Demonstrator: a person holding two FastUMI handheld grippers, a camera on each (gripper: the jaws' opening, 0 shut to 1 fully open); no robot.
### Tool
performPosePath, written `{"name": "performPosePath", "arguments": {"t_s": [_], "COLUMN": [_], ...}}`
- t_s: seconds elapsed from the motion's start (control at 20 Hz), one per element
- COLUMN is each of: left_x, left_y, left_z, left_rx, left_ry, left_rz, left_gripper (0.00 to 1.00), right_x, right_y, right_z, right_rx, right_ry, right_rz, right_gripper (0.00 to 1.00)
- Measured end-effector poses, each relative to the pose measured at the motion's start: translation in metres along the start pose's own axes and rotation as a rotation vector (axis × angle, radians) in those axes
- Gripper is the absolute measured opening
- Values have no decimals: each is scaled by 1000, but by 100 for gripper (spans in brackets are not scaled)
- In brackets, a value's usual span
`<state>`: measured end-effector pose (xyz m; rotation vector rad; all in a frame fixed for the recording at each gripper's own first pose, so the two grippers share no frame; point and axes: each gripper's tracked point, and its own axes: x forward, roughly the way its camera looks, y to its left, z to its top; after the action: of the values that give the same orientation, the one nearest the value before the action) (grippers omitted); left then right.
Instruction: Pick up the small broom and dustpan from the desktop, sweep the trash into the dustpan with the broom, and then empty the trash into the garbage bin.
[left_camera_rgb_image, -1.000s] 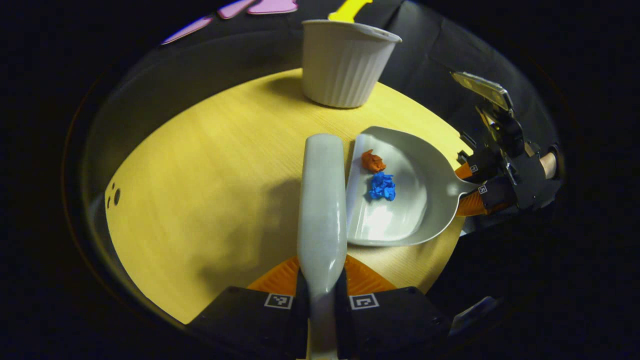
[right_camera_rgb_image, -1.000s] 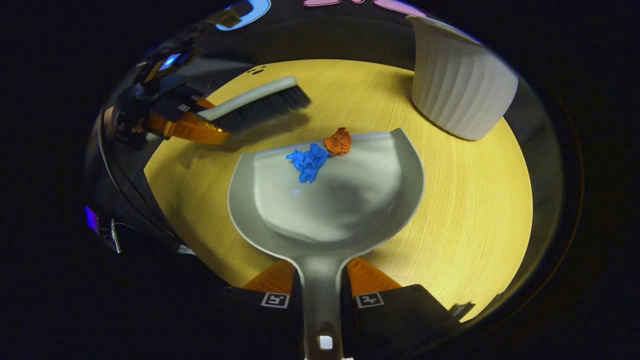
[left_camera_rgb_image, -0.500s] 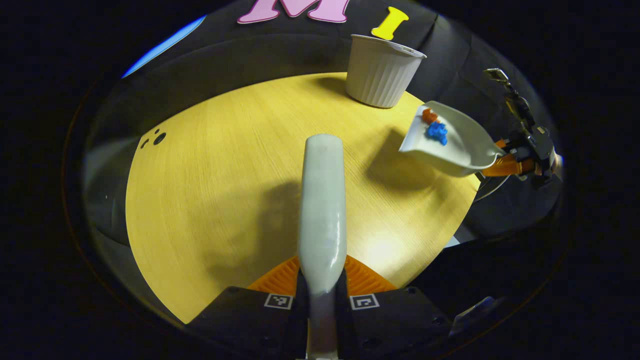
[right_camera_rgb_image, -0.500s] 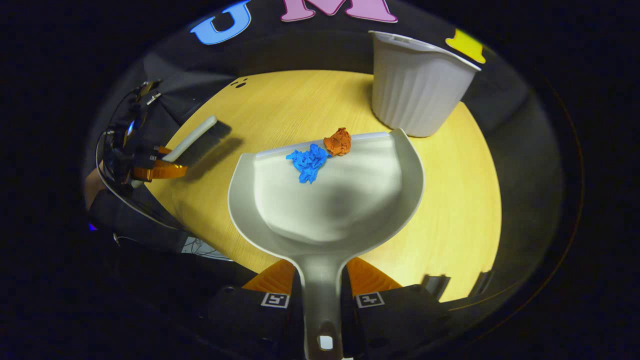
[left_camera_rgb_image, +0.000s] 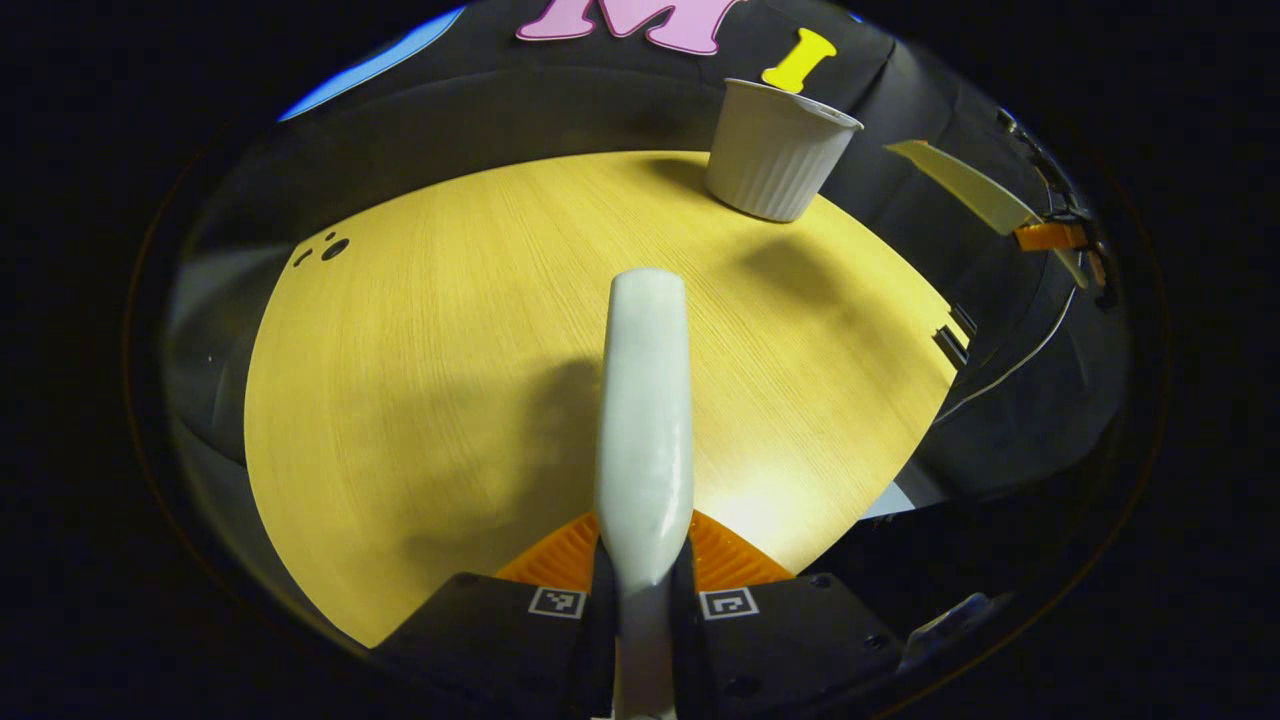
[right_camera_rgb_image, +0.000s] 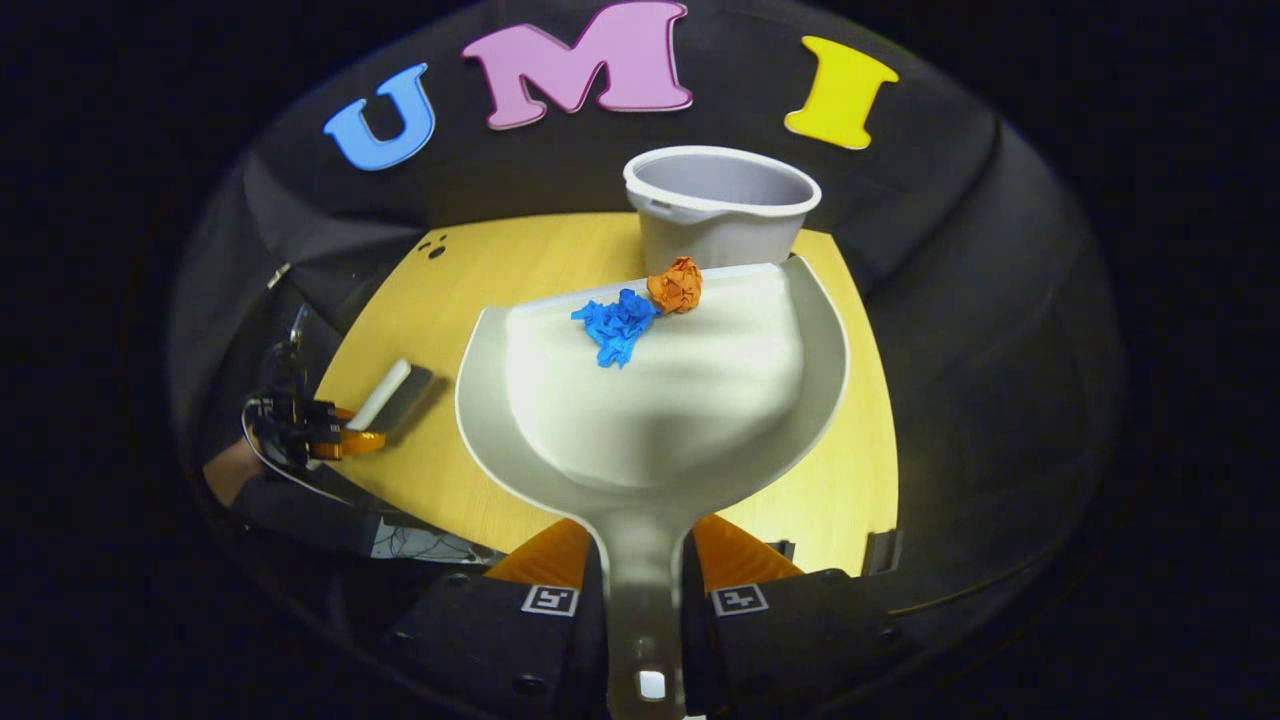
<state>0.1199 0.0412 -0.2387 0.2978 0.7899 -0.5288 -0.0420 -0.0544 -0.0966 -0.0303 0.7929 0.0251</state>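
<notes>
Two crumpled paper scraps, blue (right_camera_rgb_image: 612, 326) and orange (right_camera_rgb_image: 677, 284), at the grey plastic dustpan's (right_camera_rgb_image: 650, 420) front lip, handle pinched by right gripper (right_camera_rgb_image: 645, 600), pointing up-frame toward the white ribbed bin (right_camera_rgb_image: 718, 205), partly hidden behind it, grey broom (left_camera_rgb_image: 645, 400) bristles hidden, handle clamped by left gripper (left_camera_rgb_image: 643, 595), long axis up-frame.

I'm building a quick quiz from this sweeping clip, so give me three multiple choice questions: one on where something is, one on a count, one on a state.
1. Where do the paper scraps lie?
A. near the dustpan's front lip
B. on the tabletop
C. inside the bin

2. How many scraps are in the dustpan?
A. one
B. two
C. four

3. What is the right gripper doing?
A. hanging open
B. clamped on the dustpan's handle
C. clamped on the bin

Answers:
1 A: the blue scrap and orange scrap sit by the dustpan lip.
2 B: only those two show.
3 B: the right gripper pinches the handle from both sides.
</notes>
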Motion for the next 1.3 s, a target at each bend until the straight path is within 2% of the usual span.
{"name": "performPosePath", "arguments": {"t_s": [0.2,0.25,0.3,0.65,0.95,1.2,1.25,1.3], "left_x": [-8,-9,-12,-26,-34,-35,-35,-34], "left_y": [11,11,14,38,51,60,62,63], "left_z": [-1,0,-2,-14,-22,-26,-28,-28], "left_rx": [-43,-51,-58,-163,-240,-279,-287,-294], "left_ry": [-21,-23,-24,-34,-50,-48,-47,-47], "left_rz": [7,13,20,57,81,94,95,96], "left_gripper": [26,29,27,27,27,25,27,26], "right_x": [-11,-10,-8,30,78,105,108,111], "right_y": [-24,-31,-38,-72,-99,-120,-124,-127], "right_z": [51,63,75,147,186,200,203,205], "right_rx": [25,23,23,61,7,-118,-134,-144], "right_ry": [-54,-63,-70,-111,-121,-117,-125,-131], "right_rz": [-30,-44,-56,-123,-240,-370,-397,-419], "right_gripper": [33,33,33,33,33,33,33,29]}}
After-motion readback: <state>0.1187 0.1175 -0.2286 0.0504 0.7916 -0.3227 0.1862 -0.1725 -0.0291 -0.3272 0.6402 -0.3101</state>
